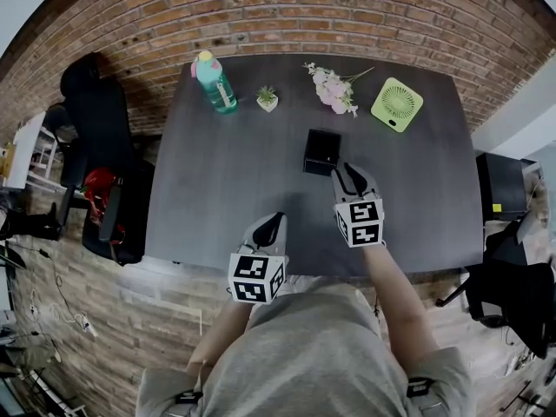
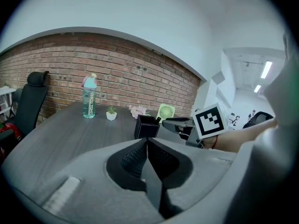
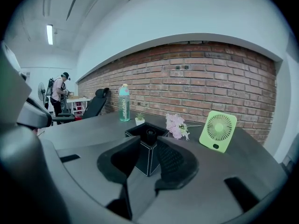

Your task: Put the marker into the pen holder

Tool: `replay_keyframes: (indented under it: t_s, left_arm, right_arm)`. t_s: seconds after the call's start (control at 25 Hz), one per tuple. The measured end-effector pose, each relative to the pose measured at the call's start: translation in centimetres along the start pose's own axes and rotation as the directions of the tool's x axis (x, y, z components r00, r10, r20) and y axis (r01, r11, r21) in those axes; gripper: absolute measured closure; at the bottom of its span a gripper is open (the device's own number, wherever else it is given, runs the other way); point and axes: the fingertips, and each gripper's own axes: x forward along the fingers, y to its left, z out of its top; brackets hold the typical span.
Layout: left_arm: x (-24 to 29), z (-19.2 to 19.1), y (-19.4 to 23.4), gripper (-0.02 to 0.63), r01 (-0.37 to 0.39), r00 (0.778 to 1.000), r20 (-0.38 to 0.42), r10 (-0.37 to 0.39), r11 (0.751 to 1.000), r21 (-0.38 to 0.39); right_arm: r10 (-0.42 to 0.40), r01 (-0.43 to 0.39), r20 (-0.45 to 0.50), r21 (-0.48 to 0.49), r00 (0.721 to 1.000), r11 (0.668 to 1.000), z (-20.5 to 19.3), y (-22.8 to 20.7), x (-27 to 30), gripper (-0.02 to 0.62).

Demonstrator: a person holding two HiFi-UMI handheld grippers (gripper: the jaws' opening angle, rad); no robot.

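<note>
Marker [image 3: 150, 135]: black cylinder with a round end, upright inside the pen holder [image 3: 147, 161], only the top showing above the rim.
Pen holder: square black box with pale edge lines and an open top, standing mid-counter toward the far side; holds the marker, nothing else seen inside.
Right tool [image 3: 148, 144]: just near of the pen holder, jaws parted, marker top seen in the gap between them; contact with the pads cannot be told.
Left tool [image 2: 146, 142]: over the counter's near edge, left of the right tool, jaws pressed together with nothing between; black pads with a fine ribbed texture, grey moulded shell.
Counter [image 1: 226, 189]: dark grey, matte, faint wood grain.
Far row, left to right: clear teal water bottle [image 1: 214, 82] with a pink and yellow cap, tiny green plant in a white pot [image 1: 268, 99], spray of pale pink flowers [image 1: 333, 88] lying flat, lime-green fan [image 1: 397, 104] with a round grille.
Beyond the counter: red brick wall [image 1: 287, 11] on the far side, black office chair [image 1: 95, 120] at the left.
</note>
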Motion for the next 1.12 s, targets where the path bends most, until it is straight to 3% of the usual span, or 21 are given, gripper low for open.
replay_keyframes:
  t_s: [0.88, 1.12]
  left_arm:
    - [-9.3, -5.1, -5.4, 0.586, 0.024, 0.999, 0.029, -0.025, 0.999, 0.028]
    - [-12.6, -7.1, -6.7, 0.586, 0.021, 0.999, 0.044, -0.022, 0.999, 0.031]
  right_arm:
    - [0.057, -0.059, 0.105, 0.020, 0.993, 0.998, -0.2, 8.0, -15.9, 0.505]
    - [0.053, -0.055, 0.144, 0.006, 0.988, 0.998, -0.6, 10.3, -20.6, 0.544]
